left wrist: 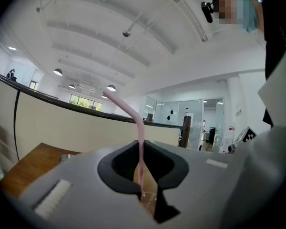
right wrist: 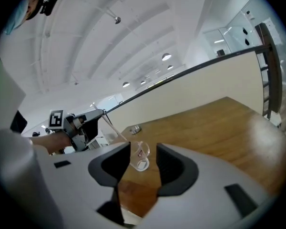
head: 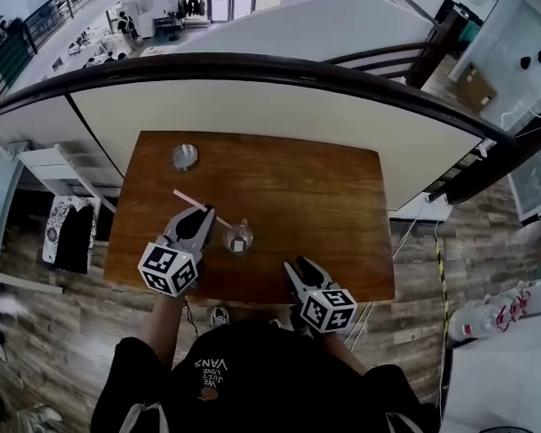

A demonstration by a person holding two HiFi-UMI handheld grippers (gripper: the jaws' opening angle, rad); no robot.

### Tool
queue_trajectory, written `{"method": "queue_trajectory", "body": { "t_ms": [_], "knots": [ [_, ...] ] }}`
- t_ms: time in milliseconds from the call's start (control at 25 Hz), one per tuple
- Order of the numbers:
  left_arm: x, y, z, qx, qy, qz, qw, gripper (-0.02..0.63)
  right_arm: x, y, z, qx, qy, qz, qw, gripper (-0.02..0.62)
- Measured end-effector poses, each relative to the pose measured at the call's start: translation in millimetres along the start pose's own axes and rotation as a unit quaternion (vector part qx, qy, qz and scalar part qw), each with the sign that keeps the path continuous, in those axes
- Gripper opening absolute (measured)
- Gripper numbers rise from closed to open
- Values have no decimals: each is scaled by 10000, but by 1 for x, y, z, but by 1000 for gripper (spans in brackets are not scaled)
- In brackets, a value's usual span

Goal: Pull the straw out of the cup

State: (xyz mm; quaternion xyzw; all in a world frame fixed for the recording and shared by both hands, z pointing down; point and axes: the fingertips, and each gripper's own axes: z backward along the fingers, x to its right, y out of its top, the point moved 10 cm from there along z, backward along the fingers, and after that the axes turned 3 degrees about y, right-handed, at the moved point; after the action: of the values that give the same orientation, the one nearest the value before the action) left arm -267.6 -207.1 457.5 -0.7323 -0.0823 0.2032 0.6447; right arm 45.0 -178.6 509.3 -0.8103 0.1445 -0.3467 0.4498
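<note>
Left claw (head: pixel 201 216) clamped on the pink straw (head: pixel 192 200), whose lower end sits at the cup (head: pixel 238 238) rim. Right claw (head: pixel 299 267) has its jaws apart, near the table (head: pixel 325 197) front edge, short of the cup.

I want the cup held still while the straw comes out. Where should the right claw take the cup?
I'd clamp the cup by its clear side wall, below the rim, coming from its near right side. It stands upright, and the straw leans out leftward into the left claw, so that side is free.
</note>
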Motion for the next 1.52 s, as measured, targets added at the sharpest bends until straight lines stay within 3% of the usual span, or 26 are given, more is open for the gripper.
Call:
{"method": "queue_trajectory", "body": {
  "t_ms": [600,1240,1520],
  "knots": [
    [16,-9,77,204,1169,-51,9929,37,1,8,-16,-271,732,267,9966,164],
    [64,-40,142,200,2223,136,9747,37,-7,12,-25,-642,1568,785,9824,162],
    [89,-56,157,266,2521,307,9668,37,-9,8,-22,-765,1777,957,9764,117]
  ]
}}
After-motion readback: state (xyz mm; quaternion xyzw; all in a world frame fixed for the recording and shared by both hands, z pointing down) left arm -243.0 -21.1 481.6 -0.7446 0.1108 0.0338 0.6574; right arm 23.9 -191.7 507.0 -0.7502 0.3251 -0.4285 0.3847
